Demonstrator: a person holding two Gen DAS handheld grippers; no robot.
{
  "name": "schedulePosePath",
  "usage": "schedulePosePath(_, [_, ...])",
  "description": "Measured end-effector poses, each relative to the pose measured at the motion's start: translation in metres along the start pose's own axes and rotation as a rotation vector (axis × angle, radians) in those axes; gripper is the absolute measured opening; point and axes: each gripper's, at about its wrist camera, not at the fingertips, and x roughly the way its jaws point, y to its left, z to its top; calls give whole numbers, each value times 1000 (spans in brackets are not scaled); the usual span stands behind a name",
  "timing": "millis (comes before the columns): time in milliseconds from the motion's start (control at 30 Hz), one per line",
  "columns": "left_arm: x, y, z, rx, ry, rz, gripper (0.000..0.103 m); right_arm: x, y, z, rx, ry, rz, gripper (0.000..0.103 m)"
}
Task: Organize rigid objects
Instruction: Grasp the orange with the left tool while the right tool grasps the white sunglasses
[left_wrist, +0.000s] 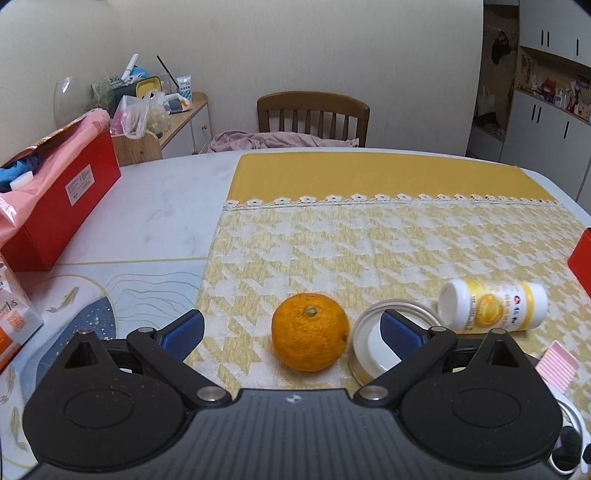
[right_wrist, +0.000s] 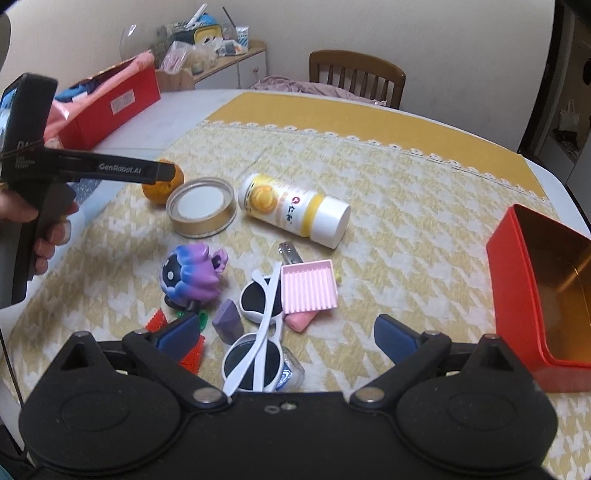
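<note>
An orange (left_wrist: 310, 332) sits on the yellow houndstooth cloth between the open fingers of my left gripper (left_wrist: 292, 328), untouched. Just to its right, a round gold tin lid (left_wrist: 373, 347) lies partly behind the right finger. A white and yellow bottle (left_wrist: 493, 308) lies on its side beyond the lid. My right gripper (right_wrist: 288, 334) hangs open over white sunglasses (right_wrist: 258, 321), holding nothing. Ahead of it are a pink ridged tray (right_wrist: 308, 290), a purple toy (right_wrist: 192, 275) and a purple gem (right_wrist: 229, 321). An open red tin (right_wrist: 543, 288) stands at the right.
A long red box (left_wrist: 66, 206) with pink cloth sits on the table's left side, with a carton (left_wrist: 11, 321) nearer. A wooden chair (left_wrist: 314, 114) stands behind the table. A small metal piece (right_wrist: 290, 253), red spiky pieces (right_wrist: 192, 350) and a pink block (right_wrist: 301, 319) lie among the clutter. A hand (right_wrist: 37, 229) holds the left tool.
</note>
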Motion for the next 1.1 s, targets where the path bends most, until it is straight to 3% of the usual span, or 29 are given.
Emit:
schedulePosePath(333, [18, 9, -2, -46, 49, -39, 82, 22, 11, 7, -32, 42, 4, 91])
schedulePosePath(400, [21, 13, -2, -66, 62, -56, 76, 23, 13, 7, -38, 41, 1, 75])
schedulePosePath(433, [22, 14, -3, -74, 66, -65, 74, 25, 13, 7, -31, 49, 4, 50])
schedulePosePath(500, [22, 14, -3, -73, 67, -70, 74, 29, 11, 7, -2, 71, 23, 46])
schedulePosePath(600, [21, 14, -3, -74, 66, -94, 64, 31, 12, 8, -3, 77, 21, 43])
schedulePosePath(667, [21, 14, -3, -77, 71, -108, 59, 31, 12, 9, 4, 79, 34, 34])
schedulePosePath(867, [18, 15, -3, -84, 74, -112, 58, 19, 9, 8, 24, 87, 49, 39])
schedulePosePath(1100, [17, 16, -4, -78, 77, -127, 55, 16, 1, 4, 33, 104, 32, 34])
